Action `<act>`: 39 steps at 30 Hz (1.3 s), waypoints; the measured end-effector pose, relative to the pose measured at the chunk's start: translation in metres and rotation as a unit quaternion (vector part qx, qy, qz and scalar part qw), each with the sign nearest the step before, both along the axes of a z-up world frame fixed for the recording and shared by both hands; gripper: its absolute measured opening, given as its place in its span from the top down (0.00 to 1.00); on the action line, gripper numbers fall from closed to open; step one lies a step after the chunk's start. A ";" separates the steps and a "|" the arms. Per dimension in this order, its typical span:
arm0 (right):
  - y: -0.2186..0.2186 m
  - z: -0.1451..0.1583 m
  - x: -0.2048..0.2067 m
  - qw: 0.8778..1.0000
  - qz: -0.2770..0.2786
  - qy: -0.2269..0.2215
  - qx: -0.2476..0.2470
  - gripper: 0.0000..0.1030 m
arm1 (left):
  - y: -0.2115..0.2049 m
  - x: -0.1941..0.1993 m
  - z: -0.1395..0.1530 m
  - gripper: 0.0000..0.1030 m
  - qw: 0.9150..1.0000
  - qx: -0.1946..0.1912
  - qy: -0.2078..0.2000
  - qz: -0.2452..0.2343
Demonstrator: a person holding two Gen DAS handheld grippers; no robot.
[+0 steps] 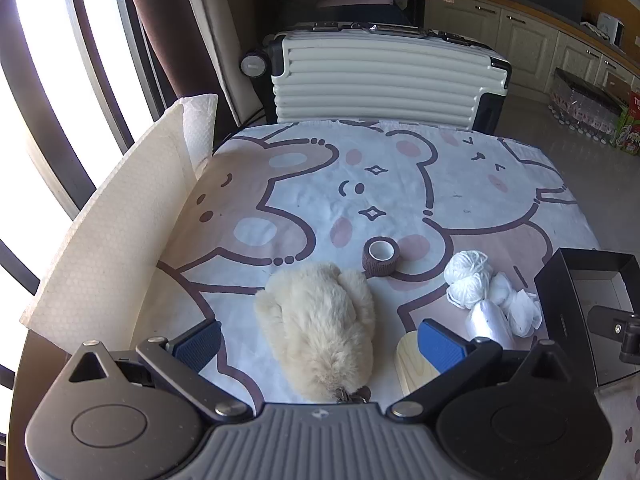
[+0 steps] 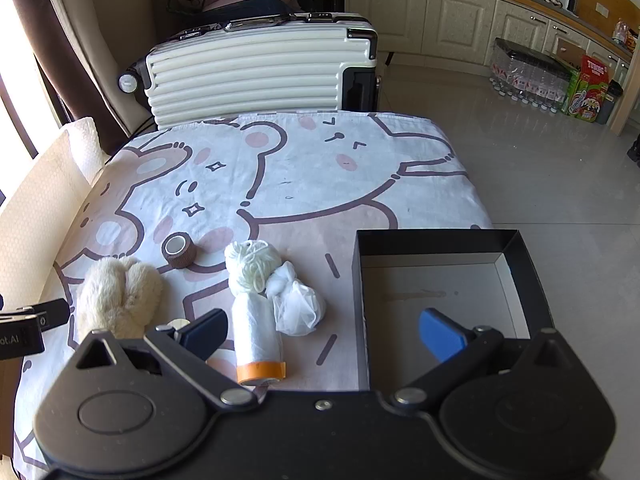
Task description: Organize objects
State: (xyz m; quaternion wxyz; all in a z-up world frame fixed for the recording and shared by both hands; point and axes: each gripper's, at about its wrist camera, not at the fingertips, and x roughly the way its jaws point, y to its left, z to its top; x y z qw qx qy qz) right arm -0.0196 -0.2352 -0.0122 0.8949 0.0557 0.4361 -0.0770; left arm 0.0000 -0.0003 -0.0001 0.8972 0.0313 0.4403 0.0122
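A cream plush toy (image 1: 320, 328) lies on the bear-print tablecloth (image 1: 400, 184), between the fingers of my open left gripper (image 1: 320, 340); the jaws do not touch it. Behind it stands a brown tape roll (image 1: 381, 255). To the right lie a white yarn ball (image 1: 469, 278), a knotted white plastic bag (image 1: 516, 308) and a pale wooden piece (image 1: 414, 366). In the right wrist view my open, empty right gripper (image 2: 324, 338) hovers over the table edge beside a white roll with an orange end (image 2: 258, 338) and an empty black box (image 2: 436, 296). The plush (image 2: 118, 294), tape (image 2: 180, 250), yarn (image 2: 252, 266) and bag (image 2: 298, 306) also show there.
A white foam sheet (image 1: 116, 240) stands along the table's left edge. A white ribbed suitcase (image 1: 380, 80) stands behind the table. Tiled floor (image 2: 540, 168), cabinets and bottle packs (image 2: 528, 76) are to the right.
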 end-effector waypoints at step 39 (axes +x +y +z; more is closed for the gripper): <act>0.001 -0.003 -0.001 1.000 -0.003 0.003 0.000 0.00 | -0.006 -0.002 -0.009 0.00 1.000 -0.008 0.007 -0.002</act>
